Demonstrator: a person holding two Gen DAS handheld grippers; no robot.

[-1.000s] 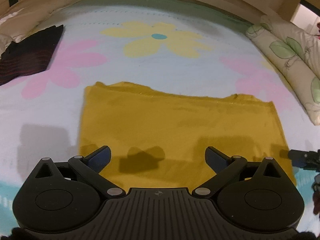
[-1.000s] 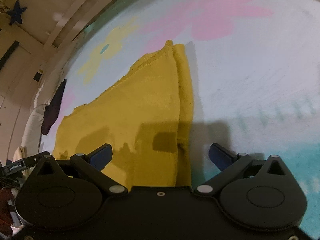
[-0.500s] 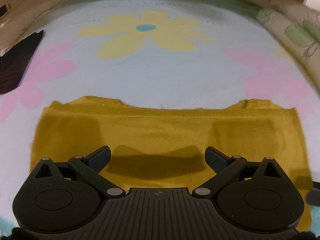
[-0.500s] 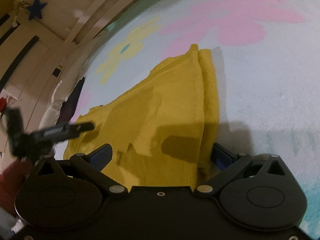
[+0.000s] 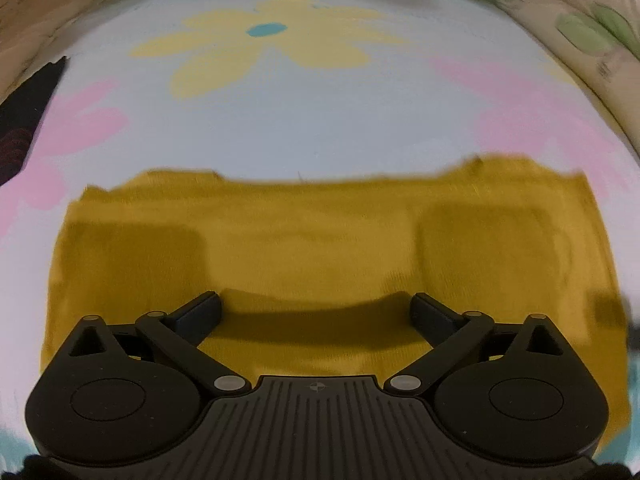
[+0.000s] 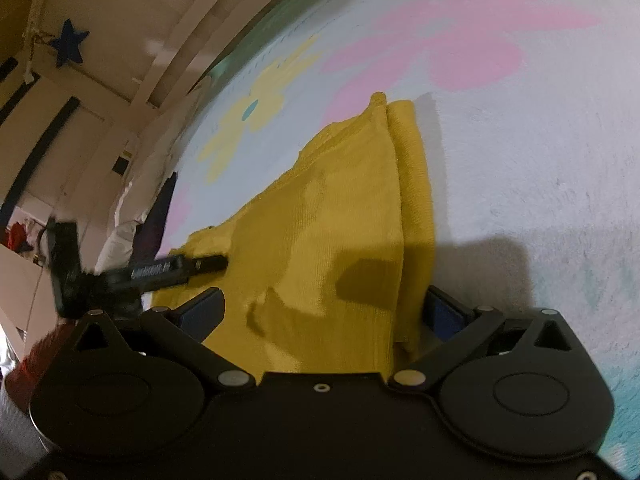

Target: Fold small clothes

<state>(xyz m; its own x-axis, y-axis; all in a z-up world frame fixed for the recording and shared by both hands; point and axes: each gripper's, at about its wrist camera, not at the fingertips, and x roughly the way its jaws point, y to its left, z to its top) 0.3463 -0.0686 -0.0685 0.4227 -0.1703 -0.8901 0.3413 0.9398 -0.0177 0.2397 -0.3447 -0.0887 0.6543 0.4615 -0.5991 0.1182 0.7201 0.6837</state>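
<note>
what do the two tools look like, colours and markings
Both tools are matte black: two round discs, angled link arms with silver pivot pins, dark blue finger pads. The left one has a ribbed centre plate with a small crosshair mark; the right one's plate is smooth with a screw.

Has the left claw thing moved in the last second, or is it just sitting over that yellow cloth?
Yes. The left gripper moved forward over the yellow garment, toward the yellow flower print, which now looks nearer.

Matt knit mustard garment (image 6: pixel 340 240), fuzzy floral blanket (image 6: pixel 520 180)
</note>
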